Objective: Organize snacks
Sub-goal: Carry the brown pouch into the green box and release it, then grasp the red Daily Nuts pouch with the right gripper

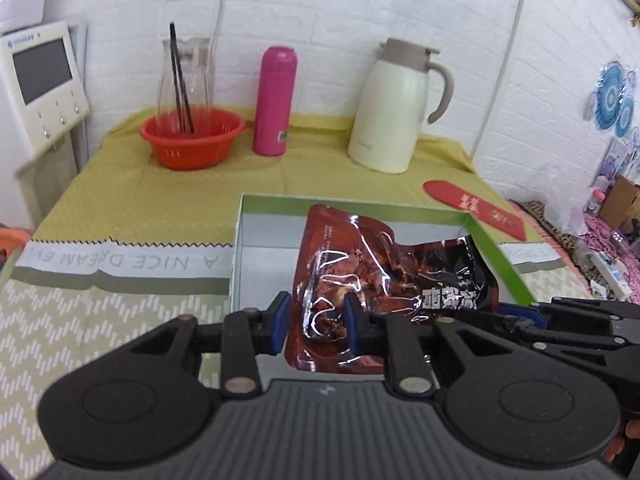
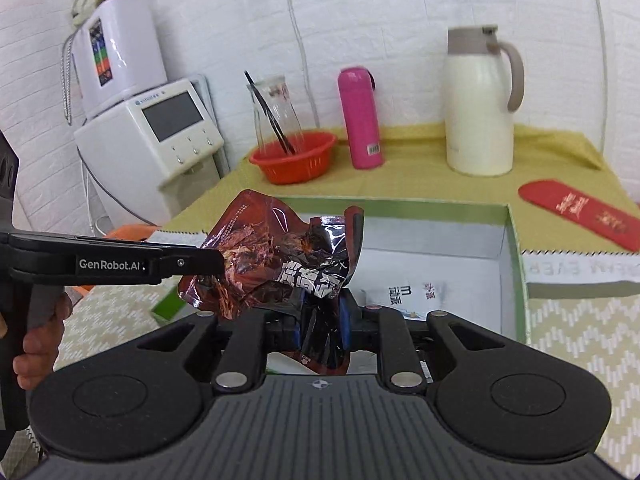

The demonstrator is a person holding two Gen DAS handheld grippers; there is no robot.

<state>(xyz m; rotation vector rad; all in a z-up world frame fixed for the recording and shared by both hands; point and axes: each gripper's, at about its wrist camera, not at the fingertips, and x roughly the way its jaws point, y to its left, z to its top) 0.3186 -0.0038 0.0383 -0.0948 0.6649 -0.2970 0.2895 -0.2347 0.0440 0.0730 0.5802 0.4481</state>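
Pouch (image 1: 372,280) held by both your grippers, above box (image 1: 256,216), not yet inside. Left gripper (image 1: 316,320) clamps one edge, right gripper (image 2: 320,320) pinches crumpled other end. Keep both grips firm, lower pouch level, flat on box floor beside white packet (image 2: 404,296). Avoid green wall. Release only when pouch rests. Jug (image 1: 396,108) far behind, no concern.

Crumpled glossy dark-red snack packet (image 1: 384,276) held tilted above the green-rimmed open box (image 1: 496,248)
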